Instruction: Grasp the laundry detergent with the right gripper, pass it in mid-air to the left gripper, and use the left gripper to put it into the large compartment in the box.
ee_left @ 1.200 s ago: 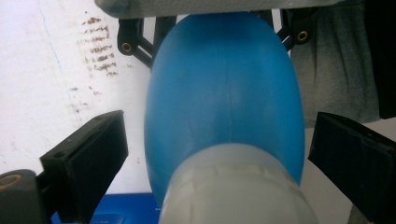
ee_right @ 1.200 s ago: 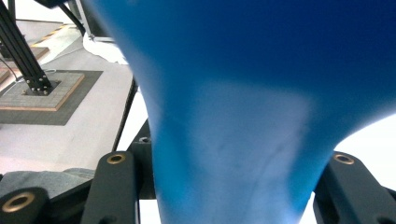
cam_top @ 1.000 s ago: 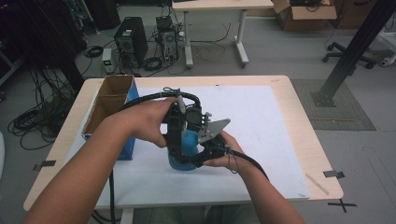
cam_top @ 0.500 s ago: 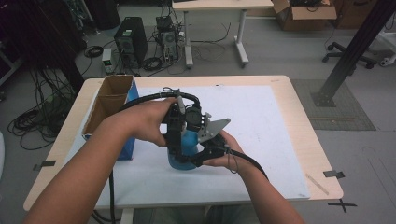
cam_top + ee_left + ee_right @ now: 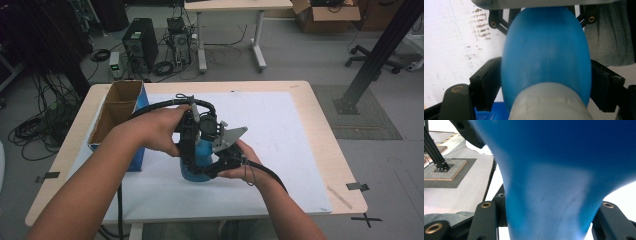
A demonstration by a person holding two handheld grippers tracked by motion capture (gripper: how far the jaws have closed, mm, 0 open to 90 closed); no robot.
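Hardly anything is shifting on the table since a second ago, both hands are staying put, but my left gripper has just been closing its jaws, and the blue bottle is sitting right between them.

In the left gripper view the bottle is bulging between the two black pads, which are sitting against its sides or a hair off (I honestly can't tell if they're pressing yet). My right gripper is already clamped around the bottle's narrower part, jaws hugging it on both sides, so that one is doing the holding.

The bottle is standing upright on the white sheet near my edge of the table, with the cardboard box off to my left.

For doing this bit well, I'm thinking: keep the right hand rock steady as the anchor, finish the left squeeze slowly and evenly so the pads land flat on the widest curve rather than sliding off it. That rounded plastic looks slippery, so centring the bottle between the pads matters more than squeezing hard (too much and it probably dents or pops out).
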